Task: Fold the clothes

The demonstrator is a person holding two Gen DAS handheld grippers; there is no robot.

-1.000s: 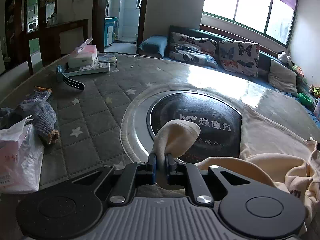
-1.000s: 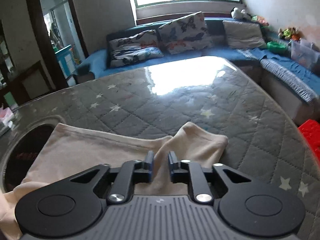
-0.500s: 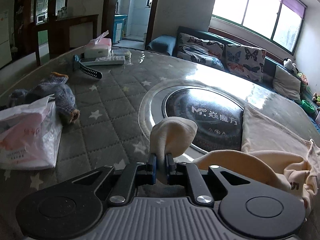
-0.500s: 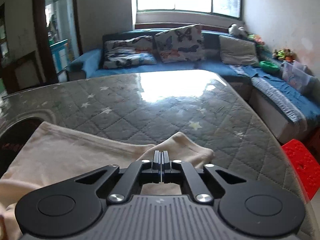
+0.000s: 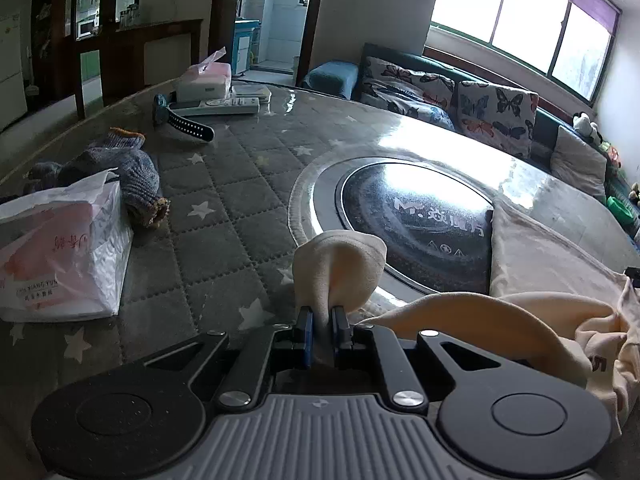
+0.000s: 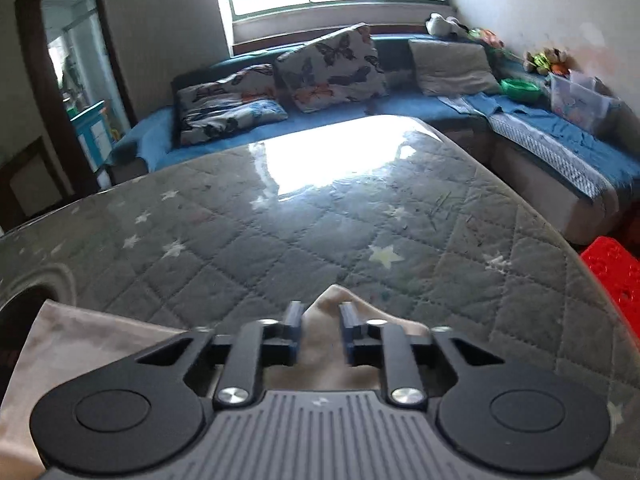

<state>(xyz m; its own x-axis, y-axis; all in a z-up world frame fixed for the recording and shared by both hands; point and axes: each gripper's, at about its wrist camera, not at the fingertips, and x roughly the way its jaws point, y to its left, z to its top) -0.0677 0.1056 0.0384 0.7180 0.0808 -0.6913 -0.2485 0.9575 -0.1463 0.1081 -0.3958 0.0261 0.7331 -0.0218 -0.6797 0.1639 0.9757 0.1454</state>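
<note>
The left tool (image 5: 321, 322) is clamped on a bunched corner of the cream garment (image 5: 532, 276), which trails off to its right across the worktop (image 5: 224, 216). The right tool (image 6: 320, 320) has just been opening; its jaws now stand narrowly apart astride a raised fold of the same garment (image 6: 322, 320), seemingly without pressing it. Beyond that fold lies bare quilted worktop (image 6: 320, 224).

a sunlit sitting room around a quilted table

daylight pours through a wide window (image 5: 532, 28) with a green frame and glares off the grey star-quilted table cover (image 5: 224, 184). a dark round cooktop (image 5: 412, 216) is set into the table. below the window runs a blue corner sofa (image 6: 532, 136) with butterfly cushions (image 6: 332, 68) and soft toys. a dark wooden doorway (image 5: 308, 20) opens onto a pale tiled room, with dark shelving (image 5: 100, 12) to its left.
</note>
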